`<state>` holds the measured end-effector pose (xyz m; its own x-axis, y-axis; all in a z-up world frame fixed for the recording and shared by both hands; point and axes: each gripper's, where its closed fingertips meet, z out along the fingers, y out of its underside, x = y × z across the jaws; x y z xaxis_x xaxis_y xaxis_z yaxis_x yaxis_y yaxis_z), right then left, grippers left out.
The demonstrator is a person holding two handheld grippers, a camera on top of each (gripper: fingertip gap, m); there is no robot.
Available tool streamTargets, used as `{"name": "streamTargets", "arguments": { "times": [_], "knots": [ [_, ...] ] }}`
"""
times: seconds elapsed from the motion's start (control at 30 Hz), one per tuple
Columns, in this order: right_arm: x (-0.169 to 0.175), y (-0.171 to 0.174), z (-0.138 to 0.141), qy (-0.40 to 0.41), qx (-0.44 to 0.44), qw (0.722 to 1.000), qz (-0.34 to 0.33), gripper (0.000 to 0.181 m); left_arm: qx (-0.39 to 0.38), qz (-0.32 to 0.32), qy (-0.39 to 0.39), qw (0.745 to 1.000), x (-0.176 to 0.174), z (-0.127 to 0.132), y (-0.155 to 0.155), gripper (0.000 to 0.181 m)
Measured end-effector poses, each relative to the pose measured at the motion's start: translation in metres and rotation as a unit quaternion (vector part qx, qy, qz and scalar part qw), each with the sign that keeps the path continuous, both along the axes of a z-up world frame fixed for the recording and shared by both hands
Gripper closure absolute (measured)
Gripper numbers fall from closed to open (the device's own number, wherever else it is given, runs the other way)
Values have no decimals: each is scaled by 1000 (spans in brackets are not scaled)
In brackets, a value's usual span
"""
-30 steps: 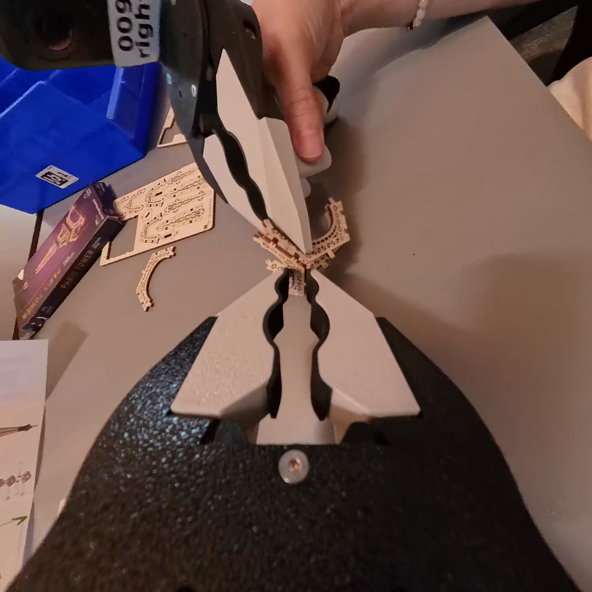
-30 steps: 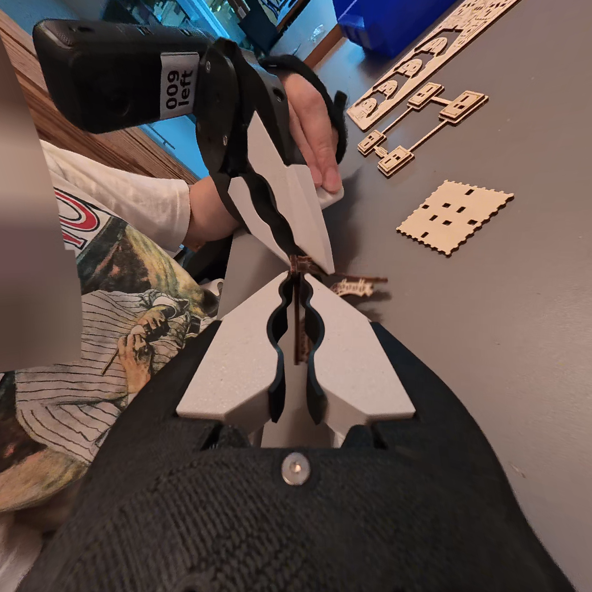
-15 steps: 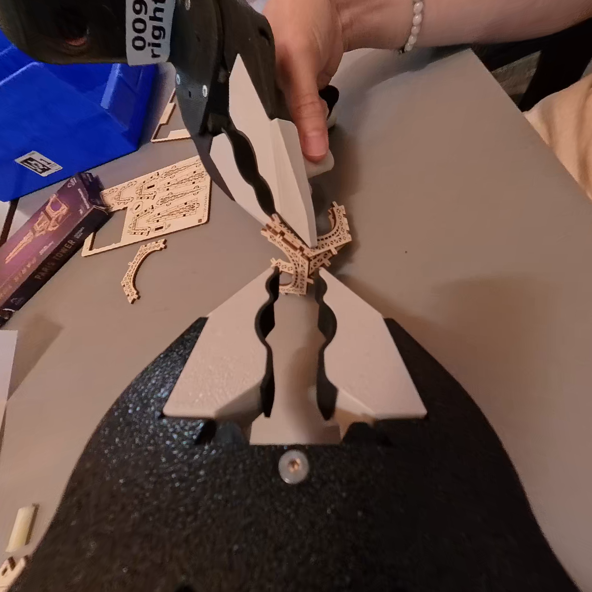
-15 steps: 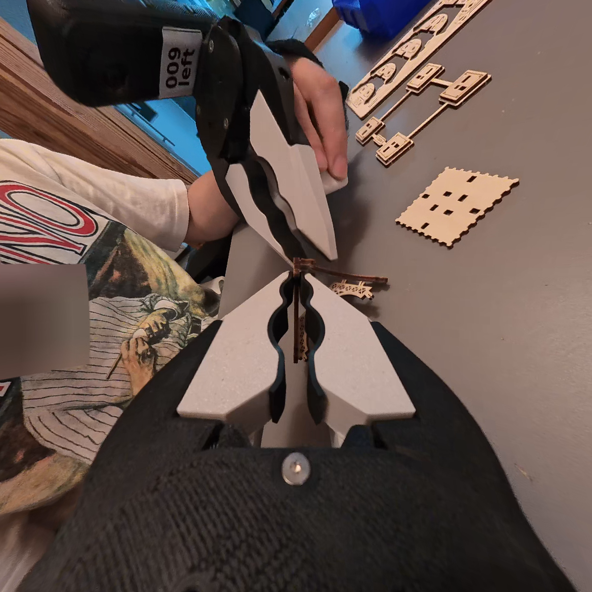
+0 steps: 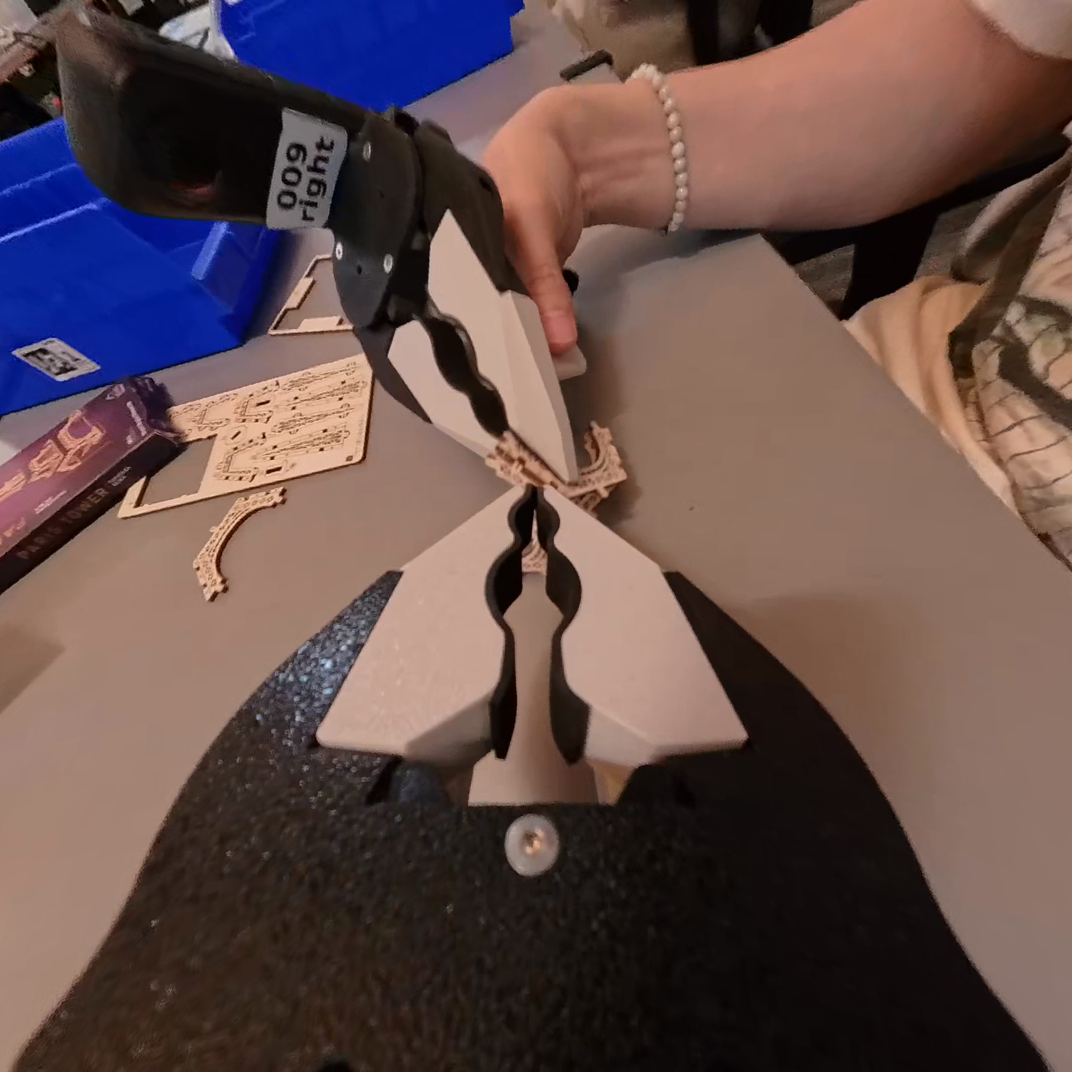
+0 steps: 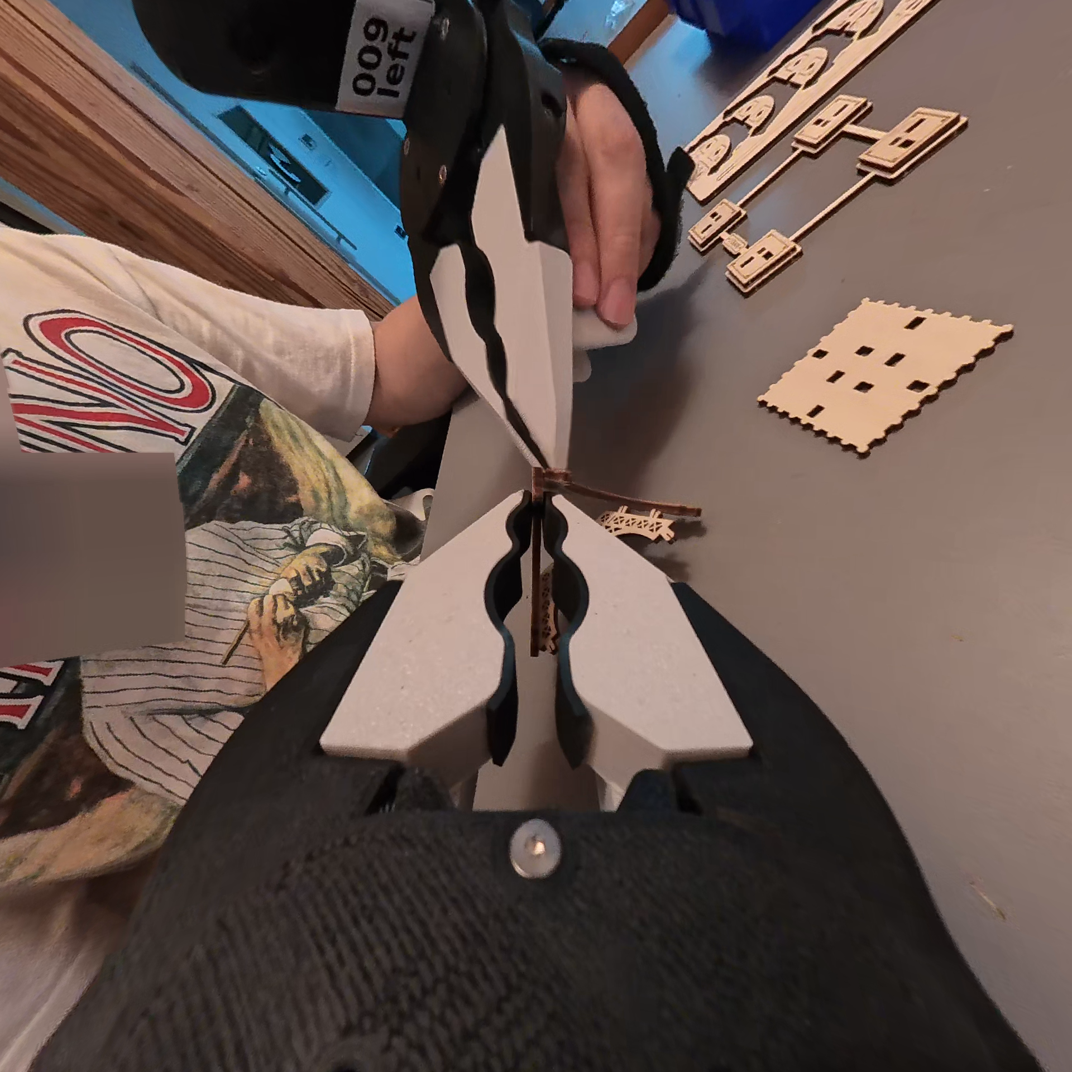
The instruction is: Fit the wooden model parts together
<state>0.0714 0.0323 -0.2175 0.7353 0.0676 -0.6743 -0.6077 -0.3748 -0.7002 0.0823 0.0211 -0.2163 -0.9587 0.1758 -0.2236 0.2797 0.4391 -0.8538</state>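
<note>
Two pale wooden lattice parts (image 5: 600,473) meet in a cross just above the grey table (image 5: 812,551). My left gripper (image 5: 533,494) is shut on one of them, a bit of which shows between its fingers. My right gripper (image 5: 525,458) comes in from the upper left and is shut on the other. In the right wrist view my right gripper (image 6: 542,500) pinches a thin part (image 6: 534,580) seen edge-on. The left gripper (image 6: 545,461) comes down from above, tip to tip with it. A curved piece (image 6: 629,502) sticks out to the right.
Blue bins (image 5: 116,261) and a dark box (image 5: 69,464) stand at the left. A cut-out wooden sheet (image 5: 290,429) and a loose arch piece (image 5: 232,533) lie nearby. A slotted square plate (image 6: 882,377), a sprue of square parts (image 6: 824,191) and a small lattice piece (image 6: 638,523) lie to the right. The grippers are tip to tip, or close to it. My left tips are roughly 10 centimeters from the slotted square plate (image 6: 882,377).
My left gripper's fingers have closed from a wide gap onto the wooden part. The right gripper has tilted lower and now points in from the upper left. The parts stay joined at the tips.
</note>
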Motion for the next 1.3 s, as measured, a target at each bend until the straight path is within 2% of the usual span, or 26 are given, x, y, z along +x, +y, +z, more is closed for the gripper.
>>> {"name": "streamTargets", "arguments": {
  "times": [0.13, 0.4, 1.07, 1.3],
  "knots": [
    [-7, 1, 0, -6, 0, 1000, 20, 180, 13, 7, -5, 1000, 3, -2, 3, 181],
    [-5, 1, -1, -2, -3, 1000, 15, 181, 5, -18, 19, 1000, -7, -1, 2, 181],
    [-6, 2, -8, -5, -27, 999, 21, 180, 10, -21, 72, 997, -10, -7, 1, 181],
    [-8, 1, -10, -19, -34, 999, 32, 180, 14, -22, 68, 997, -11, -9, -1, 181]
  ]
}}
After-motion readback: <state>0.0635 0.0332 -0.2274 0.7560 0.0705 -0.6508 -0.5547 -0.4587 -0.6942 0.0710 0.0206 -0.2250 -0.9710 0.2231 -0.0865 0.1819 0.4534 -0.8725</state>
